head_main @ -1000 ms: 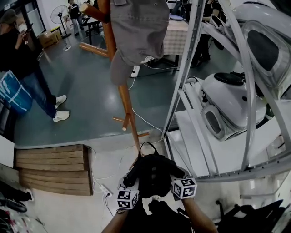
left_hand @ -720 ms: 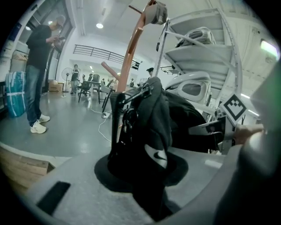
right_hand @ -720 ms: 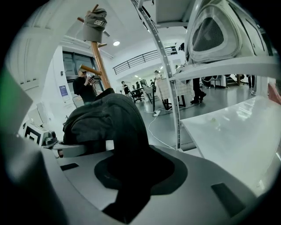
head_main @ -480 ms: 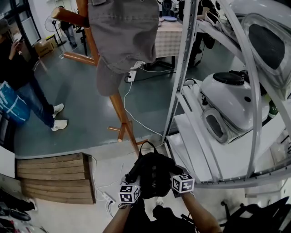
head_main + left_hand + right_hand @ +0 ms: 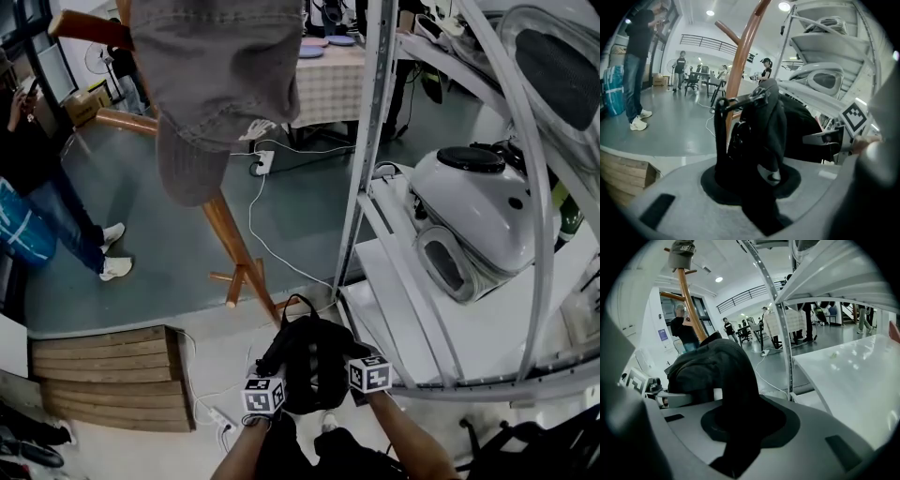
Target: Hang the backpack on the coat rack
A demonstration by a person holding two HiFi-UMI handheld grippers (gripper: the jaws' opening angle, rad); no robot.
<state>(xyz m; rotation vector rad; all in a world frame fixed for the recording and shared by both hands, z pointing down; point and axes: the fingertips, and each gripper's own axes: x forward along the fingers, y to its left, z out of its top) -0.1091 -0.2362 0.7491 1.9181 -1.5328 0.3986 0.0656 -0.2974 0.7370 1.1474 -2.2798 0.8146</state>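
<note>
Backpack lower, nearer coat rack

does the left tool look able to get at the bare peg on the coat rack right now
Probably not yet: the left tool is shut on the backpack, low by the coat rack, and the bare peg sits high above beside a grey garment. The way up looks free.

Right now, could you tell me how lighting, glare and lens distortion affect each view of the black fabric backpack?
Head view: dim overall, the black fabric backpack reads as a dark mass with little detail, and the metal shelf post bends. Left gripper view: strong fisheye with black corners, the ceiling light blown out, the near foreground soft. Right gripper view: the same fisheye, with glare on the white shelf board.
</note>
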